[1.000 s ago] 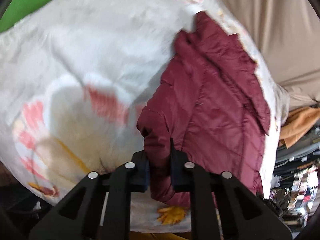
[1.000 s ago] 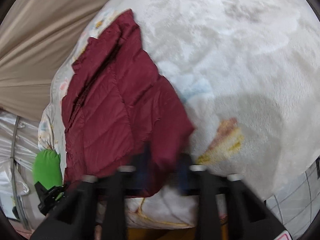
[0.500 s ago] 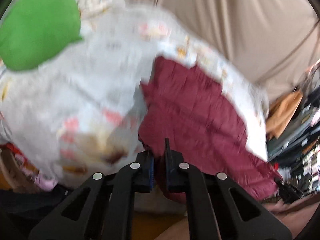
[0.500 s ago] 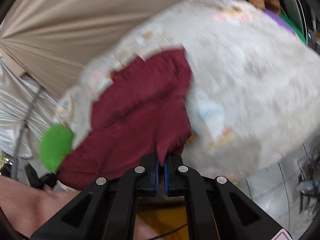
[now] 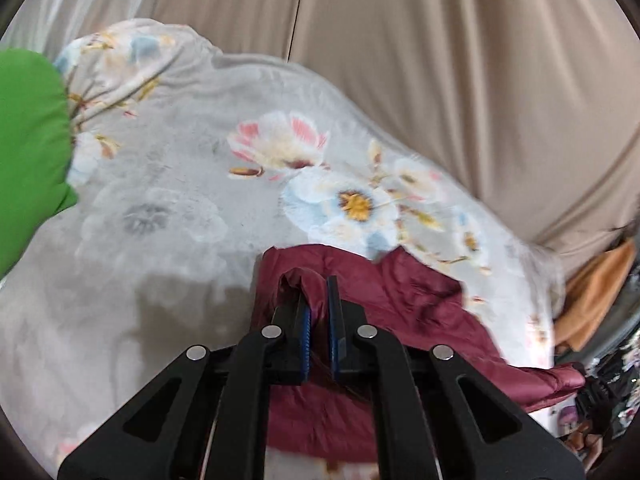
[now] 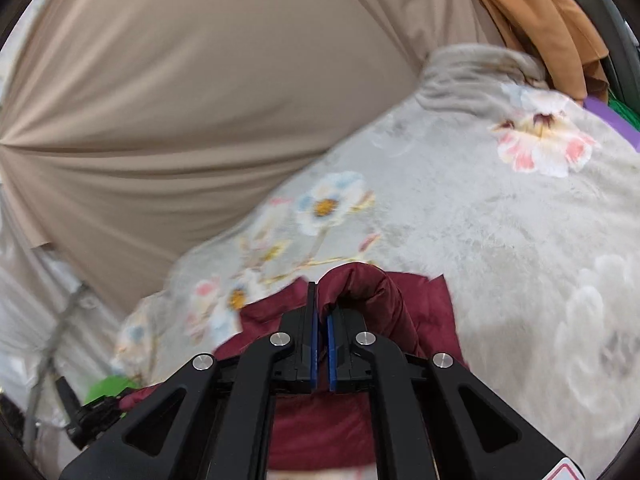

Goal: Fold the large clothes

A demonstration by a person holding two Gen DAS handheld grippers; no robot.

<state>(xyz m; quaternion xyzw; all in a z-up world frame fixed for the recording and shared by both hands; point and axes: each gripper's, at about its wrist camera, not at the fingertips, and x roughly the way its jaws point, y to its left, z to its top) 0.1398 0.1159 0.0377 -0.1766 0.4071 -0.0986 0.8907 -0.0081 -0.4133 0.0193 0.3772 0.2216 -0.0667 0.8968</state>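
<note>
A maroon quilted jacket [image 5: 420,304] lies on a grey flowered blanket [image 5: 180,200]. My left gripper [image 5: 318,300] is shut on a bunched fold of the jacket's near edge, lifted off the blanket. In the right wrist view the same maroon jacket [image 6: 432,300] humps up over my right gripper [image 6: 320,300], which is shut on another fold of its edge. The jacket's lower part hangs down behind both grippers' black frames. The other gripper [image 6: 88,412] shows small at the lower left of the right wrist view.
A green cushion [image 5: 28,152] lies at the blanket's left end. A beige curtain [image 6: 200,100] hangs behind the blanket. Orange cloth [image 6: 540,20] hangs at the right, with cluttered shelves [image 5: 612,380] beyond the blanket's right end.
Both grippers have closed tight on the jacket's near edge and risen, tilting up. The jacket has been lifted and carried toward the far side, so less of it shows flat.
</note>
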